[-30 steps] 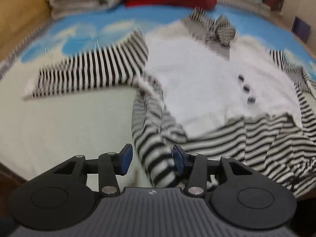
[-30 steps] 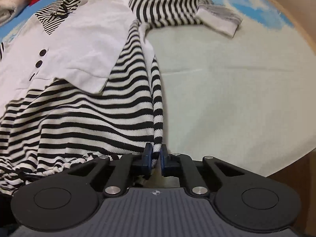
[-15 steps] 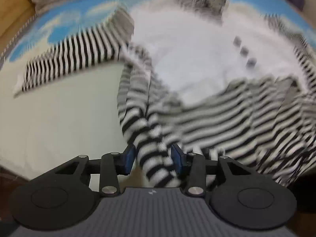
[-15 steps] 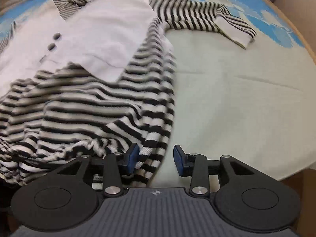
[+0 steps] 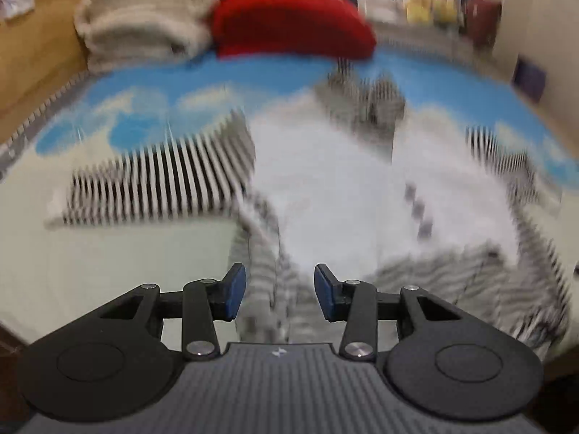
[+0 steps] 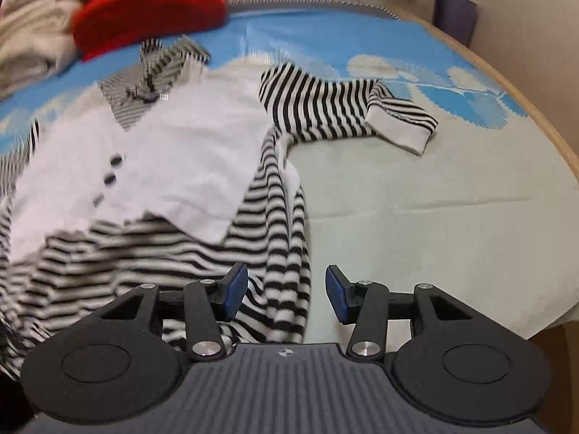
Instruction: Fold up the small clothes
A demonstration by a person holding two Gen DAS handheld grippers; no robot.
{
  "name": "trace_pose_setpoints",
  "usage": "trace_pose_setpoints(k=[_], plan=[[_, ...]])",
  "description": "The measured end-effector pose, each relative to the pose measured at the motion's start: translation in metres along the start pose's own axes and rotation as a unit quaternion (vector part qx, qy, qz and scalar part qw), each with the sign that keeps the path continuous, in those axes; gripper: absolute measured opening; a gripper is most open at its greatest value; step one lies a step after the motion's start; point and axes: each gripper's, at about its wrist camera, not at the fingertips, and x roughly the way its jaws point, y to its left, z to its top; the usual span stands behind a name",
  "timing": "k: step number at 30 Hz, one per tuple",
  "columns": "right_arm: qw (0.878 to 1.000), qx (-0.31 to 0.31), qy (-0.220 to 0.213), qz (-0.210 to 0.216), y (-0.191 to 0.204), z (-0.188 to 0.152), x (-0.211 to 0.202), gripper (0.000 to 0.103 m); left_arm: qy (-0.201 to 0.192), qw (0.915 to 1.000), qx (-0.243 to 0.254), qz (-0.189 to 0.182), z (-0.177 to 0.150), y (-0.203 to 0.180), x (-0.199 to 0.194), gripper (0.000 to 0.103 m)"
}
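striped top (image 6: 188,166) lies spread on the bed (image 6: 416,217), white front panel with dark buttons (image 6: 108,179) up, collar toward the red cushion (image 6: 152,7) at the far end. one striped sleeve (image 6: 325,108) runs out sideways from the top, white cuff (image 6: 398,130) at its end. the other sleeve (image 5: 159,181) runs out the opposite side, blurred in the left wrist view. striped hem bunched at the near edge of the top. right tongs (image 6: 286,294) apart, jaws have just been opening, near hem strip sits between the pads (image 6: 235,289) but they do not press it. left tongs (image 5: 278,293) apart, a fold of striped hem between the pads, looks ungripped, picture is blurred. beige folded blankets (image 5: 144,25) just beside the red cushion. bed cover is pale green under the top, blue with white clouds beyond it.
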Motion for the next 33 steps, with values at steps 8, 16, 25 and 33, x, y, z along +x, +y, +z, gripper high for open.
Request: trace_pose_setpoints(k=[8,16,25,33], plan=[[0.998,0.009,-0.067,0.006,0.011,0.012,-0.016,0.05,-0.05,0.9957,-0.057,0.053,0.072,0.052,0.041,0.047],[0.994,-0.045,-0.104,-0.001,0.037,0.028,-0.019,0.049,0.001,0.9741,-0.173,0.146,0.096,0.188,0.131,0.046],[0.985,-0.1,-0.129,0.054,0.075,0.088,-0.027,0.029,0.052,0.8911,-0.432,0.127,0.035,0.326,0.179,0.056],[0.979,-0.122,-0.11,0.123,0.145,0.178,0.023,0.034,0.061,0.8672,-0.473,0.144,0.028,0.34,0.189,0.006]])
